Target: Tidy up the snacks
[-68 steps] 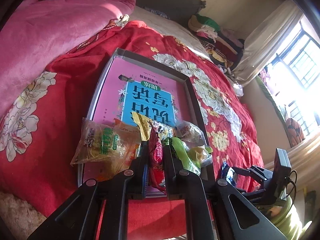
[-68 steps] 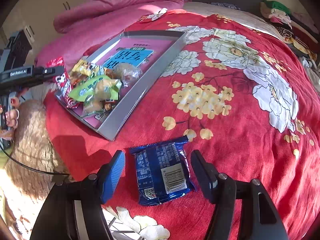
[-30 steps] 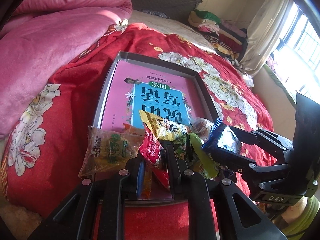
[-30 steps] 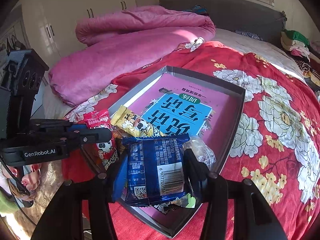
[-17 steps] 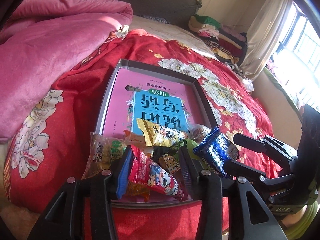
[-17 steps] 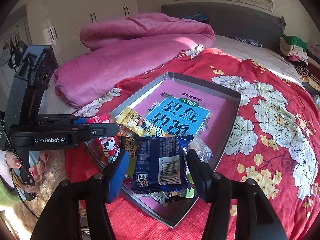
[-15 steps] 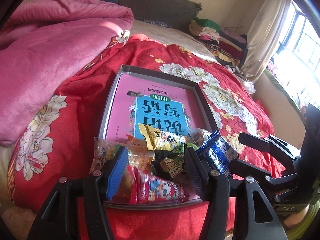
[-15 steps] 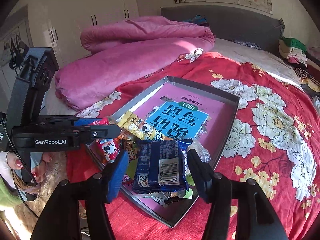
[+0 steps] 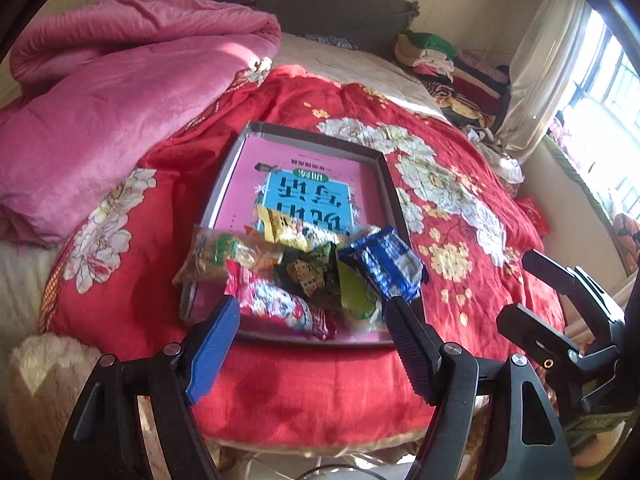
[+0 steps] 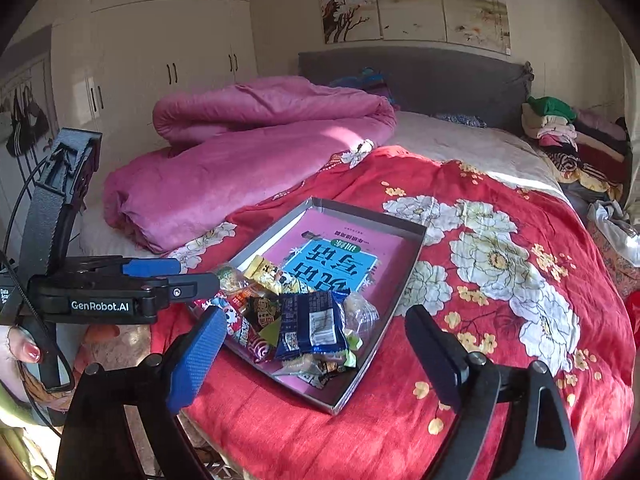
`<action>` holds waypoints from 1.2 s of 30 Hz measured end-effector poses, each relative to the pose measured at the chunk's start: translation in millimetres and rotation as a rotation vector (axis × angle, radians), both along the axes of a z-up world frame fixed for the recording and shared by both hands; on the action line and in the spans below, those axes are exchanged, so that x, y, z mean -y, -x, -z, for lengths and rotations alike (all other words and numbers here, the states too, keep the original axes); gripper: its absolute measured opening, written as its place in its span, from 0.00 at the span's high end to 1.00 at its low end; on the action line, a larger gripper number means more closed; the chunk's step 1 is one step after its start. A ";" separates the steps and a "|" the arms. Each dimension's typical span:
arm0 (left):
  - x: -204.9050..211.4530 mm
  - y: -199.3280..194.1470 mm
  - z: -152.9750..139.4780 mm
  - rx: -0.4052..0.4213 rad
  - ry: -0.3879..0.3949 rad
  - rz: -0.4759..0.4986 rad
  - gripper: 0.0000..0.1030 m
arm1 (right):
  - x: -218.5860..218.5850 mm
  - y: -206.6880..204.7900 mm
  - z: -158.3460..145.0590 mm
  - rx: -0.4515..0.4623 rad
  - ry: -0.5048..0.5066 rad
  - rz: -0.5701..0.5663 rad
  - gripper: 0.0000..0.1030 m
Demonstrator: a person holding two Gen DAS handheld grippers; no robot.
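Observation:
A grey tray (image 9: pixel 390 184) (image 10: pixel 408 276) with a pink and blue printed bottom lies on the red flowered bedspread. Several snack packets are piled at its near end: a blue packet (image 9: pixel 382 266) (image 10: pixel 310 326), a red packet (image 9: pixel 276 306) (image 10: pixel 244 330), a dark green packet (image 9: pixel 306 272), a yellow packet (image 9: pixel 290 228) (image 10: pixel 266 272) and a clear bag of yellow snacks (image 9: pixel 218 256). My left gripper (image 9: pixel 314 344) is open and empty, just short of the tray's near edge. My right gripper (image 10: pixel 316 354) is open and empty, above the tray's near corner.
A rolled pink quilt (image 9: pixel 100 88) (image 10: pixel 248 152) lies on the bed's left side. Folded clothes (image 9: pixel 452 76) (image 10: pixel 572 140) are stacked at the far right by the grey headboard. White wardrobes (image 10: pixel 132 56) stand at the left. The bed's edge is just below the tray.
The left gripper let go of the red packet and the right gripper let go of the blue packet onto the pile. Both have opened wide and pulled back from the tray.

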State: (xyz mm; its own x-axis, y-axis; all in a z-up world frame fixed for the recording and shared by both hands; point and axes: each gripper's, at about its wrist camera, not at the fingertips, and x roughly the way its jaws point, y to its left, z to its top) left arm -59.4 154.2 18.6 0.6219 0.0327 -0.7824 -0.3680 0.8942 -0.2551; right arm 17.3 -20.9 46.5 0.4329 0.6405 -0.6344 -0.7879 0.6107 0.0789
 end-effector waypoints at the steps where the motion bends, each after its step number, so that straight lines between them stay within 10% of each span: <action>1: 3.9 3.3 3.2 -0.017 0.008 0.002 0.25 | 4.0 1.4 1.4 -0.014 0.006 0.010 0.12; 36: 42.4 19.1 8.8 -0.062 -0.068 0.058 0.25 | 37.3 24.1 16.7 -0.060 0.049 0.074 0.01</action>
